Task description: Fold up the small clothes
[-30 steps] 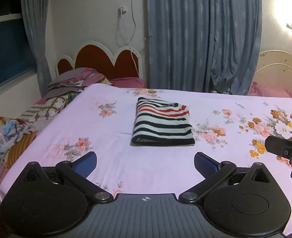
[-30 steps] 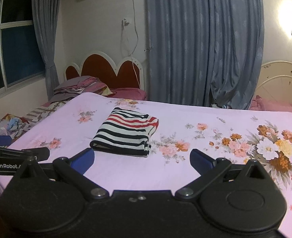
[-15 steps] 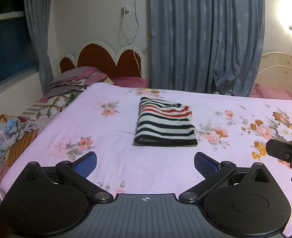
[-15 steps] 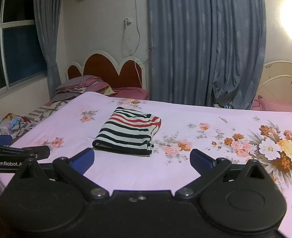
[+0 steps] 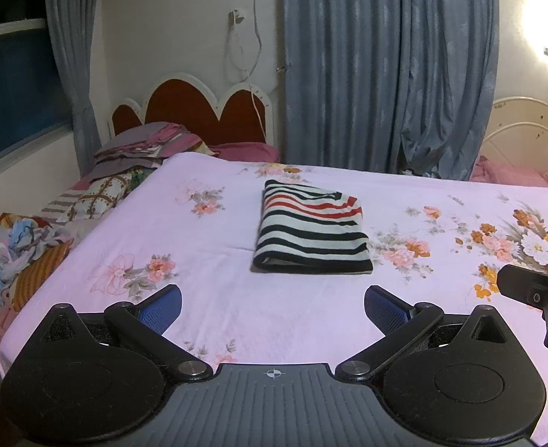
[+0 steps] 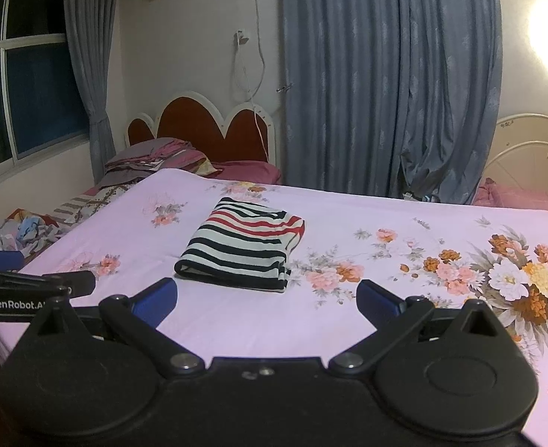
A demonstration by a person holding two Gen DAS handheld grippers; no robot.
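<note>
Lying folded in the middle of the pink flowery bed [image 5: 207, 298]: a striped shirt [image 5: 311, 232], red and black on white. Hovering near the bed's edge with jaws spread wide, holding nothing: left gripper [image 5: 273, 307] and right gripper [image 6: 266, 300]. Showing "GenRobot.A" in white letters on the left gripper's side.

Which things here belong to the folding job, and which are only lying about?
Job:
- striped garment, folded on the floral sheet
- left claw, open
- right claw, open

Lying about:
- clothes pile
- stacked bedding
- curtains
</note>
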